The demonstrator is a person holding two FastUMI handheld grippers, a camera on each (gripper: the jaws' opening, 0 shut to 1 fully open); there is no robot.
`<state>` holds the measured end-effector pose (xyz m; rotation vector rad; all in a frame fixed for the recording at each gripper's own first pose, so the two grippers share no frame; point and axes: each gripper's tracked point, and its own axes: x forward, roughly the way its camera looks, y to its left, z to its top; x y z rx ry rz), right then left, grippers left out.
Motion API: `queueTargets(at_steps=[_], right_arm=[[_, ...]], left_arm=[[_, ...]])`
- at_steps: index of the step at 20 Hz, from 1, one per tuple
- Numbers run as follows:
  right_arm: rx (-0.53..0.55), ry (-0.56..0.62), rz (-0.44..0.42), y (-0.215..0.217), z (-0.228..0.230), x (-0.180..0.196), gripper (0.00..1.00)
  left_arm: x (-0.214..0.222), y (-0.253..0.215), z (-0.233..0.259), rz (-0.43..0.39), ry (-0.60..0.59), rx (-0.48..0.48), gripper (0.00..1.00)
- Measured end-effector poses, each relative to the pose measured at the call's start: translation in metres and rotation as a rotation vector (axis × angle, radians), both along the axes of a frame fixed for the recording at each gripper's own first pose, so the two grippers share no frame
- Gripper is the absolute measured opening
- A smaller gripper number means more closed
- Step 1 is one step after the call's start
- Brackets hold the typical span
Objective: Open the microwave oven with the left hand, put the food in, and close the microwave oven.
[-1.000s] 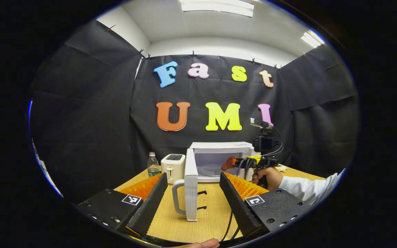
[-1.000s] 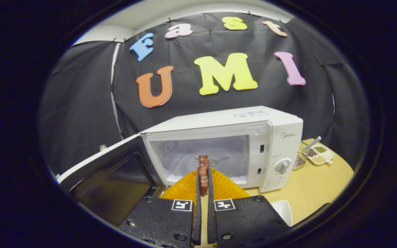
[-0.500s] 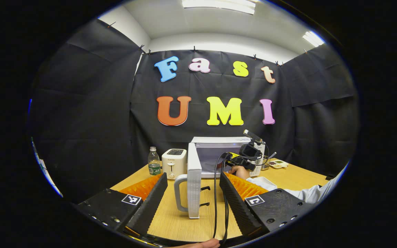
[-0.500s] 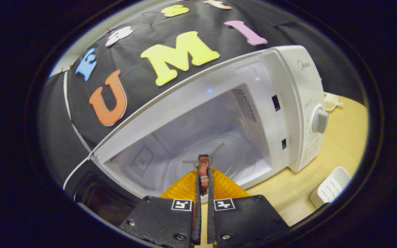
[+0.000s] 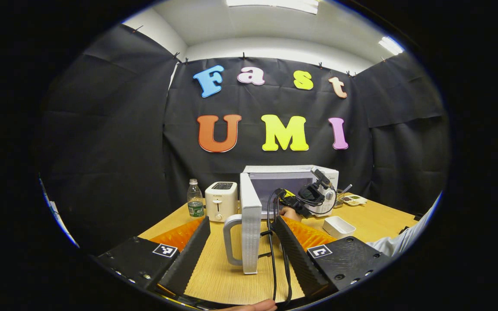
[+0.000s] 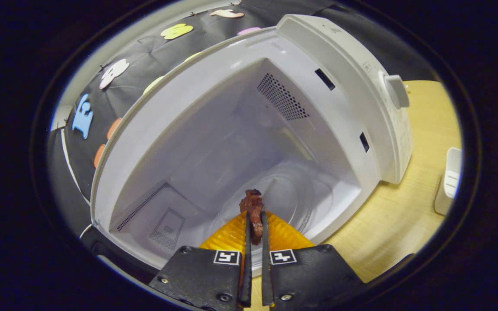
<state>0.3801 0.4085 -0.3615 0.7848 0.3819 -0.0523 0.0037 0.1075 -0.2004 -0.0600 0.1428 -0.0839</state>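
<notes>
Both fingers of the right tool [image 6: 254,220] pinch the food [image 6: 253,207] at their tips.

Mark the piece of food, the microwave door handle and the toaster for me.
Dark reddish-brown piece of food [image 6: 253,206], right gripper view, its exposed top end.
Grey looped microwave door handle [image 5: 228,242], left gripper view, its vertical bar.
White toaster [image 5: 220,202], left gripper view, its front face.

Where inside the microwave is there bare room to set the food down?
The round glass turntable in the white microwave lies bare, bordered by perforated side walls. The right gripper holds the reddish-brown food at its front edge.
</notes>
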Motion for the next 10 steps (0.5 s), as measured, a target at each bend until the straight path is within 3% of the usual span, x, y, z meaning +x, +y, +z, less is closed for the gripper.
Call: queueTargets(at_steps=[4,9,10], right_arm=[[-0.02,0.001,0.013,0.001,0.0,0.006,0.15],[-0.183,0.021,0.03,-0.006,-0.001,0.006,0.21],[-0.213,0.031,0.033,-0.008,-0.003,0.003,0.17]], left_arm=[[-0.001,0.004,-0.004,0.009,0.011,-0.005,0.93],[0.001,0.017,0.001,0.048,-0.003,-0.027,0.93],[0.0,0.019,0.001,0.055,0.0,-0.025,0.93]])
